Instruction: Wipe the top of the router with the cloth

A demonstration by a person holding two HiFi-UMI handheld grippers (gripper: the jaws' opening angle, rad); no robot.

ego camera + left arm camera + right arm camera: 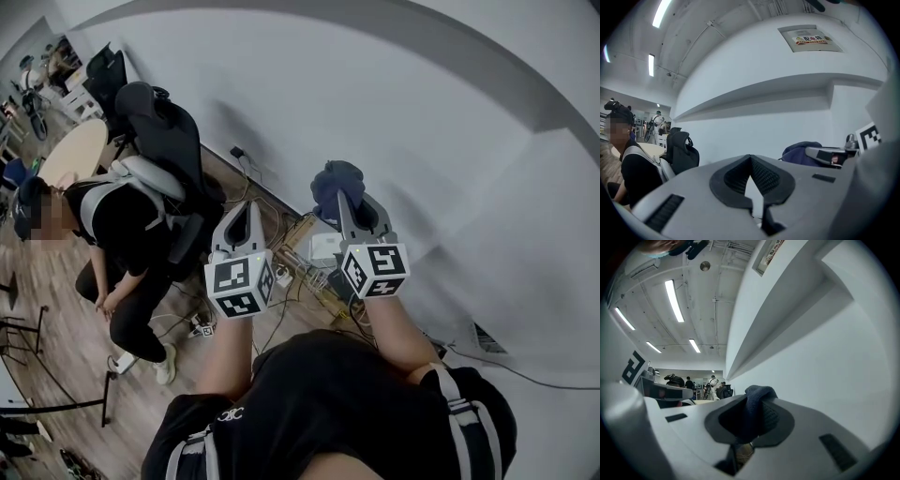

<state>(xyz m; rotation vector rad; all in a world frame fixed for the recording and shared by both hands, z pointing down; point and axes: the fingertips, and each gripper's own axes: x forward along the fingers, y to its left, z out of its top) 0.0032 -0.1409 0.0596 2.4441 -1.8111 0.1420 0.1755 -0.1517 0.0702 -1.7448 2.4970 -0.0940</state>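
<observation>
Gripping the cloth, my right tongs are clamped on a dark blue wad that bulges over their tips, held up near the white wall. I cannot pick out the router for sure; a white box among cables on the floor below, between the tongs, may be it. My left tongs are closed on nothing. I judge the wiping not yet started; all of it remains.

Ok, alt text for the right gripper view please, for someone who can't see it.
The right gripper has its jaws shut on a dark blue cloth, held beside a white wall. Ceiling strip lights and distant people show at left.
</observation>
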